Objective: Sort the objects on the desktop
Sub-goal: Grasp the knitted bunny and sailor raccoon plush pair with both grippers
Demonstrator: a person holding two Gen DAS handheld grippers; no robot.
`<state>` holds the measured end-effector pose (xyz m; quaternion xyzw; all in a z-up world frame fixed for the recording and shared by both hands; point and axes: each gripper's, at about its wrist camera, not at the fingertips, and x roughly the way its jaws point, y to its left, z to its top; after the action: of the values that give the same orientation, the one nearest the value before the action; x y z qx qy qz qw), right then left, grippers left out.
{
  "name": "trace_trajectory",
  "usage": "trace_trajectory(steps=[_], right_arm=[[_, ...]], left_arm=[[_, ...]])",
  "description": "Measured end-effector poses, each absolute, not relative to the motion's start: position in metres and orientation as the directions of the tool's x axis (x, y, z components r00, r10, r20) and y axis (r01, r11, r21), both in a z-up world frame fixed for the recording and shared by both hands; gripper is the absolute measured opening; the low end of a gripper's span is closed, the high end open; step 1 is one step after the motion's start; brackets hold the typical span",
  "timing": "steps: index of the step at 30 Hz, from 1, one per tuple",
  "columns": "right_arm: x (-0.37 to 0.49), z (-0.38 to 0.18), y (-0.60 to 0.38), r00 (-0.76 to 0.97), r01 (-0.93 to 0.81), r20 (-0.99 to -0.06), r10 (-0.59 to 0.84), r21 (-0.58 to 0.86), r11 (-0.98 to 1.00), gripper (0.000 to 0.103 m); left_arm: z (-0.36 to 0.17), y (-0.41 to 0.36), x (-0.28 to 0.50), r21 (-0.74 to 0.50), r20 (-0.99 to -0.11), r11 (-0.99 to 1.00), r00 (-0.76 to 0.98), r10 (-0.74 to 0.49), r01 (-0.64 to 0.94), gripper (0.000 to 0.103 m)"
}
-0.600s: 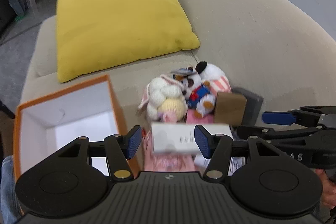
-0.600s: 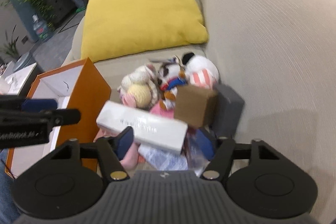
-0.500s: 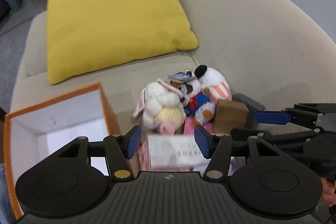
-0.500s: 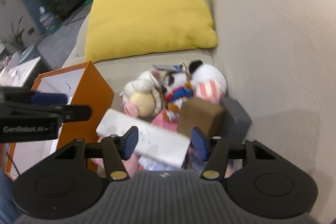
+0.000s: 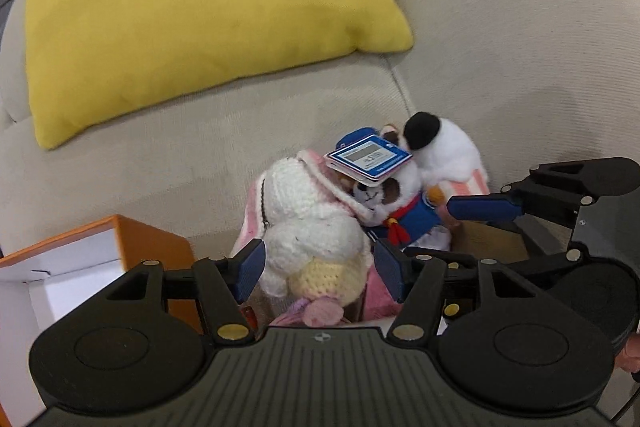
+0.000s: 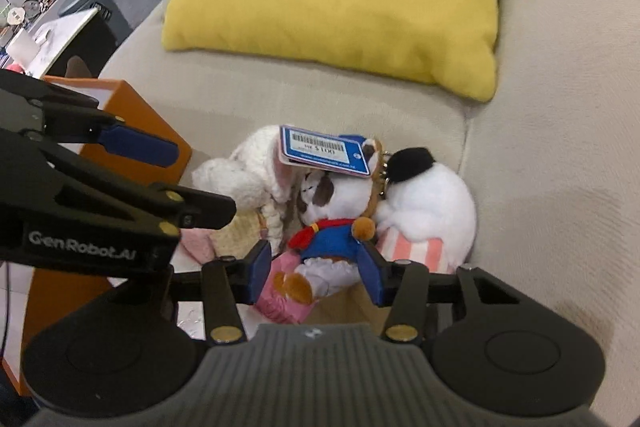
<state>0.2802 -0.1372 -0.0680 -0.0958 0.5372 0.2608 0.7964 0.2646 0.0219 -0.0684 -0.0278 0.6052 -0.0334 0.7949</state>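
Toys lie in a small heap on the beige sofa [image 5: 224, 155], down near each camera. A knitted white bunny [image 5: 312, 223] with a pale yellow body sits at about 6 o'clock in the left wrist view. Right beside it, at its 3 o'clock, lies a small plush in a blue sailor suit [image 6: 328, 223] with a red bow. A blue price tag [image 6: 324, 155] rests on that plush's head. A white plush with a black ear [image 6: 428, 199] and pink stripes touches the sailor plush on its 3 o'clock side. Something pink [image 6: 280, 303] lies under the heap.

An orange box [image 5: 80, 267], white inside and open at the top, stands at 8 o'clock in the left wrist view, just beside the bunny. A big yellow pillow [image 5: 200, 7] fills the 12 o'clock part of both views, well apart from the toys.

The left gripper [image 5: 318, 269] points steeply down with its jaws spread wide. The bunny shows between its blue pads [image 5: 250, 269], but they do not press on it. The right gripper [image 6: 316, 277] also points down, with its jaws about half open. The sailor plush's legs show between the pads, and I cannot tell if they touch it.
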Motion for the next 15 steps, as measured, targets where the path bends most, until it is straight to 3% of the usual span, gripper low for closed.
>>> trace_trajectory(steps=[11, 13, 15], right_arm=[[0.308, -0.107, -0.125, 0.221, -0.550, -0.929, 0.298, 0.134, 0.824, 0.050], [0.308, -0.108, -0.124, 0.231, -0.543, -0.929, 0.289, 0.123, 0.831, 0.040], [0.308, -0.107, -0.125, 0.234, -0.533, -0.929, 0.288, 0.125, 0.837, 0.038]], left_arm=[[-0.092, 0.030, 0.281, -0.108, -0.978, 0.994, 0.183, -0.101, -0.027, 0.073], [-0.094, 0.031, 0.281, -0.104, -0.979, 0.994, 0.182, -0.096, -0.034, 0.070], [-0.092, 0.031, 0.279, -0.108, -0.977, 0.994, 0.190, -0.101, -0.027, 0.065]])
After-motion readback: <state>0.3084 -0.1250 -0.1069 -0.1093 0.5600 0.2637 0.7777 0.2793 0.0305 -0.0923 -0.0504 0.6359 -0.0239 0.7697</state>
